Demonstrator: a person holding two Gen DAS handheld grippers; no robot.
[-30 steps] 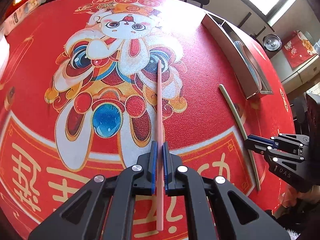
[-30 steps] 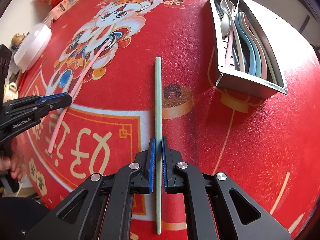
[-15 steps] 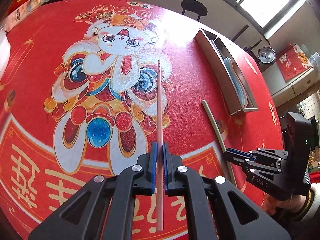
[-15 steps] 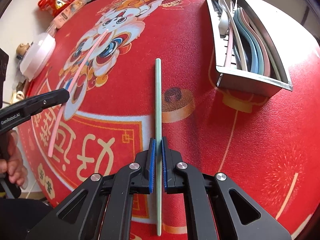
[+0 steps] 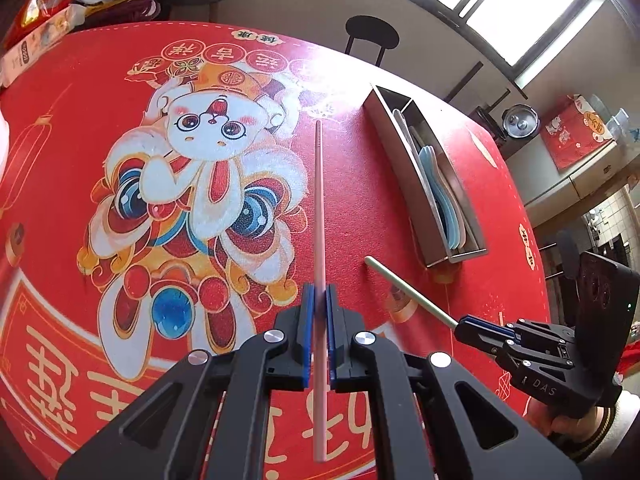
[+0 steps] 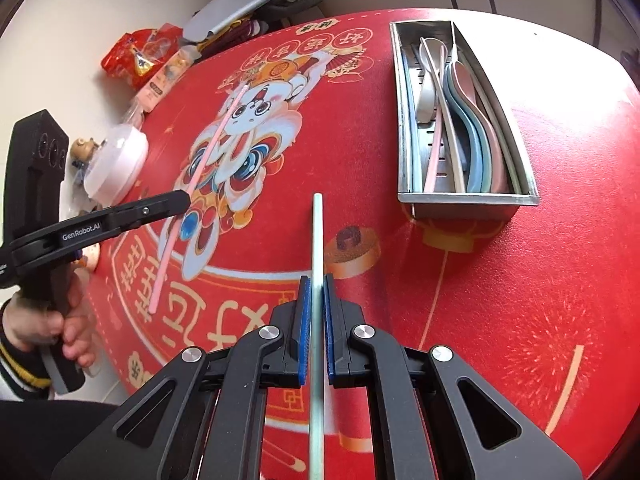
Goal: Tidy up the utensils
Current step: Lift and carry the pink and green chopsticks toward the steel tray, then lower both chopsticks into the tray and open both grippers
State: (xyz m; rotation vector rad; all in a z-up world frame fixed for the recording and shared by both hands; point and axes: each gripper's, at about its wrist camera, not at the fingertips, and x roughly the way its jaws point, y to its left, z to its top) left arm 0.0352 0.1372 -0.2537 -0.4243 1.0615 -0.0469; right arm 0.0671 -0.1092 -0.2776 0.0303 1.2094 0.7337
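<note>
My left gripper [image 5: 319, 294] is shut on a pink chopstick [image 5: 318, 208], held above the red printed tablecloth [image 5: 60, 128] and pointing away from me. The same pink chopstick [image 6: 218, 140] and left gripper [image 6: 182, 200] show at the left of the right wrist view. My right gripper [image 6: 316, 286] is shut on a pale green chopstick [image 6: 317, 232], also lifted off the cloth. In the left wrist view that green chopstick [image 5: 408, 294] sticks out of the right gripper [image 5: 460, 326] at lower right. The steel utensil tray [image 6: 466, 199] lies ahead to the right, holding spoons and chopsticks.
Snack packets [image 6: 140, 58], a white lidded bowl [image 6: 114, 162] and a small figurine [image 6: 84, 148] crowd the table's far left edge. A black stool [image 5: 372, 36] stands beyond the table. A hand [image 6: 60, 328] holds the left gripper's handle.
Both grippers have risen from the cloth with their chopsticks. The utensil tray now sits more in front of the right gripper, and the table looks farther below.
</note>
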